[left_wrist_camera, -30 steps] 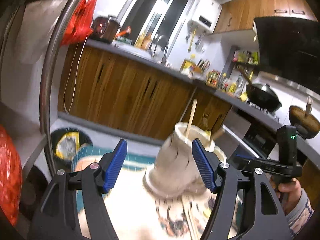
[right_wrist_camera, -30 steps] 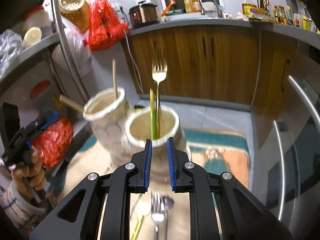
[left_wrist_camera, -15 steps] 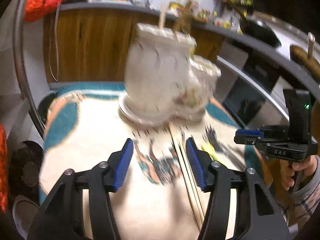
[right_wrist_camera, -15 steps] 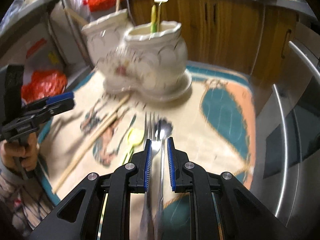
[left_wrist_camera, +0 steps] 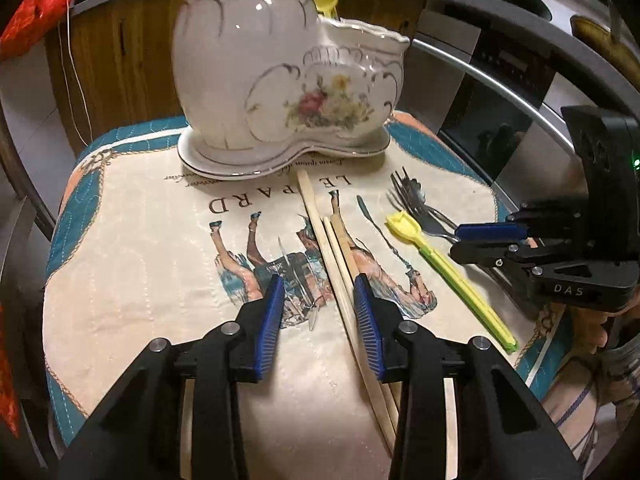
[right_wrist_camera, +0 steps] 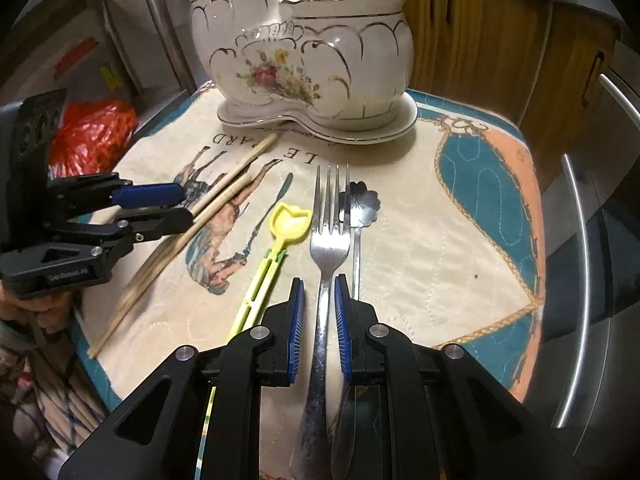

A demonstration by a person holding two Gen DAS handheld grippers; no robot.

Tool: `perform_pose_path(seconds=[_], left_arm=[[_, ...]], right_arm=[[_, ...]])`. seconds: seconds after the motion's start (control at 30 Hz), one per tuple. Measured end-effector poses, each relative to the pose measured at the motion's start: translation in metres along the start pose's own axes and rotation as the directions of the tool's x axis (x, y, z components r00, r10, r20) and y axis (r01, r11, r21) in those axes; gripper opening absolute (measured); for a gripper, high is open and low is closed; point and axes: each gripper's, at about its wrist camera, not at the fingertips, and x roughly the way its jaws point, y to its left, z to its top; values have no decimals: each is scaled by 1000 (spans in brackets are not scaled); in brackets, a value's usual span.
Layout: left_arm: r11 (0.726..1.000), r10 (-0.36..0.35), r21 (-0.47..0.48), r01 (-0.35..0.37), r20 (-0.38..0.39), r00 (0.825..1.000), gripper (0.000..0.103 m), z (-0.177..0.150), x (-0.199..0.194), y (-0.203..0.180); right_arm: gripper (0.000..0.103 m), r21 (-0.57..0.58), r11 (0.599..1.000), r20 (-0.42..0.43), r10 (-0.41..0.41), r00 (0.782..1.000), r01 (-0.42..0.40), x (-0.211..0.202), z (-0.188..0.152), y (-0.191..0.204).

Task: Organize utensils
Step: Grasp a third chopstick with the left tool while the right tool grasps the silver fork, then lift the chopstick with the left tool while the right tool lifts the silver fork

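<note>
A white floral two-pot ceramic holder (left_wrist_camera: 280, 76) (right_wrist_camera: 308, 56) stands at the far end of a printed mat. Wooden chopsticks (left_wrist_camera: 340, 268) (right_wrist_camera: 192, 232), a yellow-green plastic spoon (left_wrist_camera: 444, 272) (right_wrist_camera: 272, 248), a steel fork (right_wrist_camera: 326, 240) (left_wrist_camera: 416, 208) and a steel spoon (right_wrist_camera: 358, 216) lie on the mat. My left gripper (left_wrist_camera: 320, 312) is open low over the mat, its right finger beside the chopsticks. My right gripper (right_wrist_camera: 319, 312) is narrowly open, its jaws on either side of the fork's handle.
The mat (left_wrist_camera: 140, 240) (right_wrist_camera: 460, 240) covers a small table with edges close on all sides. A steel oven front (right_wrist_camera: 592, 240) stands to the right. A red bag (right_wrist_camera: 88, 136) sits on a shelf to the left. Wooden cabinets (right_wrist_camera: 480, 32) are behind.
Both grippers have dropped from the holder's height down to the mat. The left jaws have narrowed beside the chopsticks. The right jaws have opened slightly around the fork's handle.
</note>
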Motion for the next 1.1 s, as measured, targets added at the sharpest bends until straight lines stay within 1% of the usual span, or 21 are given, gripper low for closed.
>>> perform_pose_path(seconds=[0.03, 0.07, 0.13, 0.17, 0.3, 0.4, 0.53, 0.67, 0.77, 0.83, 0.93, 0.97, 1.1], left_arm=[[1000, -1, 0, 1, -3, 1000, 31, 2, 2, -1], [1000, -3, 1, 3, -8, 1000, 23, 3, 3, -1], [1000, 0, 2, 0, -25, 1000, 13, 5, 6, -2], [1000, 1, 4, -1, -27, 1000, 11, 6, 7, -2], [1000, 4, -1, -4, -51, 999, 6, 10, 10, 0], [1000, 16, 14, -15, -79, 997, 5, 8, 7, 1], [999, 21, 47, -16, -112, 993, 5, 1, -2, 5], [997, 30, 80, -18, -152, 988, 5, -6, -11, 9], [992, 59, 123, -37, -182, 982, 5, -5, -12, 7], [984, 87, 169, -51, -214, 973, 5, -1, -8, 2], [980, 105, 190, -59, -247, 963, 6, 8, -1, 0], [978, 114, 199, -62, -260, 959, 6, 11, 1, -1], [959, 170, 274, -78, -331, 928, 7, 24, 13, -10]], right_arm=[[17, 2, 1000, -2, 1, 1000, -1, 0, 1, 0], [17, 3, 1000, -5, 2, 1000, -1, 0, 1, 0], [17, 0, 1000, -10, 0, 1000, 0, 2, 1, 0], [17, -3, 1000, -15, -1, 1000, 1, 2, 2, 0], [17, -9, 1000, -29, -3, 1000, 3, 1, 2, 1], [15, -19, 1000, -47, -5, 999, 4, 1, 3, 2], [10, -48, 999, -81, -11, 997, 7, 0, 2, 5], [10, -62, 998, -128, -8, 992, 0, 2, 6, 6], [10, -76, 997, -183, -16, 983, 2, 6, 15, 6], [10, -100, 995, -228, -37, 973, 15, 9, 21, 10], [10, -104, 994, -284, -49, 958, 20, 13, 28, 12], [10, -108, 994, -310, -53, 949, 20, 15, 31, 12], [11, -104, 994, -393, -54, 918, 14, 22, 40, 13]])
